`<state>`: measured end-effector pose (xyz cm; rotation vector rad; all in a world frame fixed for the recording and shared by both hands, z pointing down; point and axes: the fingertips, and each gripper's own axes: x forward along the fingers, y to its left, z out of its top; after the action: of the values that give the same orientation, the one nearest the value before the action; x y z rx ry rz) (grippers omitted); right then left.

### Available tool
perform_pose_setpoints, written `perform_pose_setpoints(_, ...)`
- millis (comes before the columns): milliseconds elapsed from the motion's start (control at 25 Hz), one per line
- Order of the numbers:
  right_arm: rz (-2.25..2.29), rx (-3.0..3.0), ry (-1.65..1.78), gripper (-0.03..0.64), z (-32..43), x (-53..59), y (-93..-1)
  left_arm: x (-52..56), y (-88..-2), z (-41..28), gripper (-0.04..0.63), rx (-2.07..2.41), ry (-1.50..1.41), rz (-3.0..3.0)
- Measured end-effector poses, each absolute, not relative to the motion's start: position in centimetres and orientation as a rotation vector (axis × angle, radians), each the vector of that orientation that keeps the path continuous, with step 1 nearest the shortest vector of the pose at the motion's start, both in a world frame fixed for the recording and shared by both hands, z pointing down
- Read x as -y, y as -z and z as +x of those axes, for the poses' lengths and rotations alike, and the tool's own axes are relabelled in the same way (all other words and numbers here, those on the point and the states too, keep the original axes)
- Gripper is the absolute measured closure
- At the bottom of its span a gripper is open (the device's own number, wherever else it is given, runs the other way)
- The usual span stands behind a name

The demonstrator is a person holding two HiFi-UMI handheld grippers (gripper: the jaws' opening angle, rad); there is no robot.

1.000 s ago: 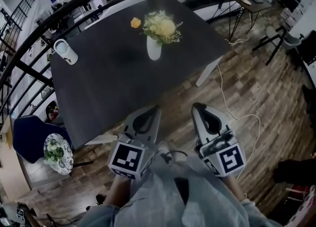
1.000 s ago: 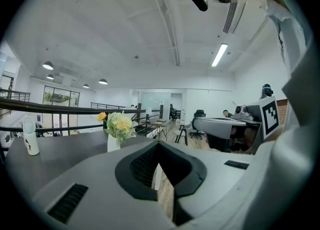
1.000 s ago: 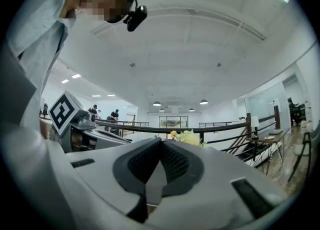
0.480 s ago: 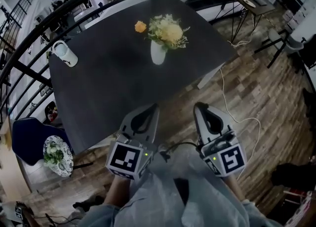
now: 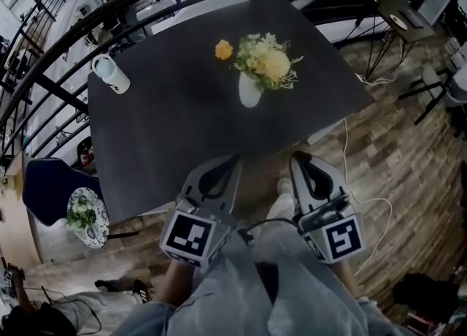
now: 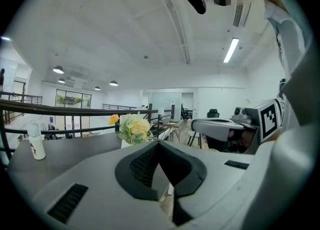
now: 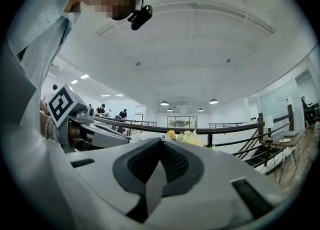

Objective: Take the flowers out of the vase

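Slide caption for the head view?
Left hand-held gripper and right hand-held gripper, shut, face table bearing vase of flowers.

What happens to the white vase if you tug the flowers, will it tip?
It might tip: the vase is small and narrow, and the flowers spread wider than it. It could also slide, since the table looks smooth.

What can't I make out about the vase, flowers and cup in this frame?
- vase: in the right gripper view, hidden behind the right gripper; only the flowers show.
- stems: in the head view, hidden inside the opaque vase.
- cup marking: too small to read in the head view and the left gripper view.
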<state>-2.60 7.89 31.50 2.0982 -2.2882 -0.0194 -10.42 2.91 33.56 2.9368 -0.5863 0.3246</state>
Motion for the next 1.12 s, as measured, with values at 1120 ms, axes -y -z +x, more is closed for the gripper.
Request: perform_pose_setpoints(1120,1.505,2.707,0.058,0.614,13.5,4.7,-30.8,5.7,-33.0,3.2,0.597,1.325,-0.287,2.647)
